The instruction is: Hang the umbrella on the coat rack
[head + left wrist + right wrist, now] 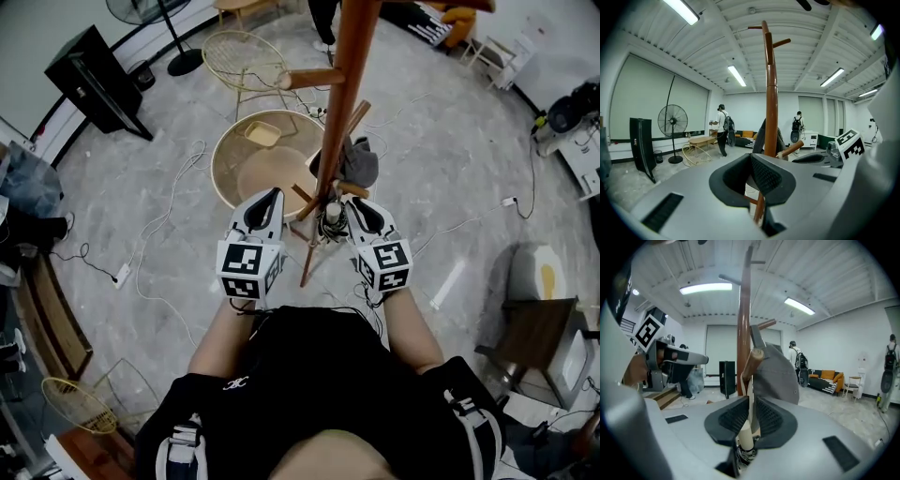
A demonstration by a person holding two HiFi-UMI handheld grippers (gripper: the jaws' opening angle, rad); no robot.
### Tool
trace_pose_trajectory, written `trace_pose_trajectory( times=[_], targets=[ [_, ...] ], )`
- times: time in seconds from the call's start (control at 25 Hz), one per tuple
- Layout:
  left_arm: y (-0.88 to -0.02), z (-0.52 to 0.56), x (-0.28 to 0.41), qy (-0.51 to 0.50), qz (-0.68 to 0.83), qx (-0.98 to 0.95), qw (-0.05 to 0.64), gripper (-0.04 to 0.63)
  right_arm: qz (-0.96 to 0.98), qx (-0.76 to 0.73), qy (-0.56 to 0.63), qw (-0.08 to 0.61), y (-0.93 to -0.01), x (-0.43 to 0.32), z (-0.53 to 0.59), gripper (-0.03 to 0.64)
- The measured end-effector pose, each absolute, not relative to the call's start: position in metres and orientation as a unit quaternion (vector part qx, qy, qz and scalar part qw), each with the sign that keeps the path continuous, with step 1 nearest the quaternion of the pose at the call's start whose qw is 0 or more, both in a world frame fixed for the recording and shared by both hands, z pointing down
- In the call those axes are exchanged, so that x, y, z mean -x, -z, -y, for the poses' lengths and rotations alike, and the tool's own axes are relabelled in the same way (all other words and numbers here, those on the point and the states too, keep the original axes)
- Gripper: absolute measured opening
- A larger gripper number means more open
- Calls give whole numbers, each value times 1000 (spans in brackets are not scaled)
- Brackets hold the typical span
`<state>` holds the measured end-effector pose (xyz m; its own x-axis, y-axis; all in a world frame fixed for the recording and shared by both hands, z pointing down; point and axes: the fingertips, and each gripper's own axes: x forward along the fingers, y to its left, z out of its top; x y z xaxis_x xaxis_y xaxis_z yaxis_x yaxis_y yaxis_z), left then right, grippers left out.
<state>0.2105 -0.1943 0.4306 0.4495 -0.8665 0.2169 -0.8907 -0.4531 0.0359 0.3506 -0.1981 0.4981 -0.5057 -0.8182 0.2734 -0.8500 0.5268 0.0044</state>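
Head view: coat rack (349, 84) pole runs down centre frame. The left claw (273, 198) and right claw (362, 204) flank it low on the pole. The umbrella (332, 215) shows only as a cream handle end between them, hard against the right claw. A grey fabric item (359, 161) hangs on the rack just above.

Left gripper view: left claw (751, 157) has its tips together and nothing pinched, aimed at the pole (771, 103). A peg (790, 149) pokes out right of the pole. No umbrella is identifiable here.

Right gripper view: right claw (750, 401) is pinched on the umbrella's thin cream strap (749, 390). The handle (745, 434) and patterned canopy (744, 456) hang below the jaws, long axis near vertical. The strap runs straight up from the claw to a peg (754, 357), meeting it just under the rounded end. Can't tell whether the loop is over the peg or only beside it.

Judgement: the move hinges on strap versus peg tip, so the loop needs to clear the end and drop onto the shaft. The right claw has the load; the left is spare. Only the right gripper view shows the strap and peg contact, because the claws hide it in the head view.
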Motion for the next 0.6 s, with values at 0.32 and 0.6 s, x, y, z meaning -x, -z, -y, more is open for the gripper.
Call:
trace_pose_trajectory(
  times=[0.32, 0.6],
  targets=[
    [-424, 197, -228, -75, 451, -887, 60, 18, 795, -605, -25, 44, -437, -389, 176, 15],
    [-421, 193, -234, -74, 408, -908, 57, 18, 744, -666, -32, 30, -425, -402, 154, 12]
  ],
)
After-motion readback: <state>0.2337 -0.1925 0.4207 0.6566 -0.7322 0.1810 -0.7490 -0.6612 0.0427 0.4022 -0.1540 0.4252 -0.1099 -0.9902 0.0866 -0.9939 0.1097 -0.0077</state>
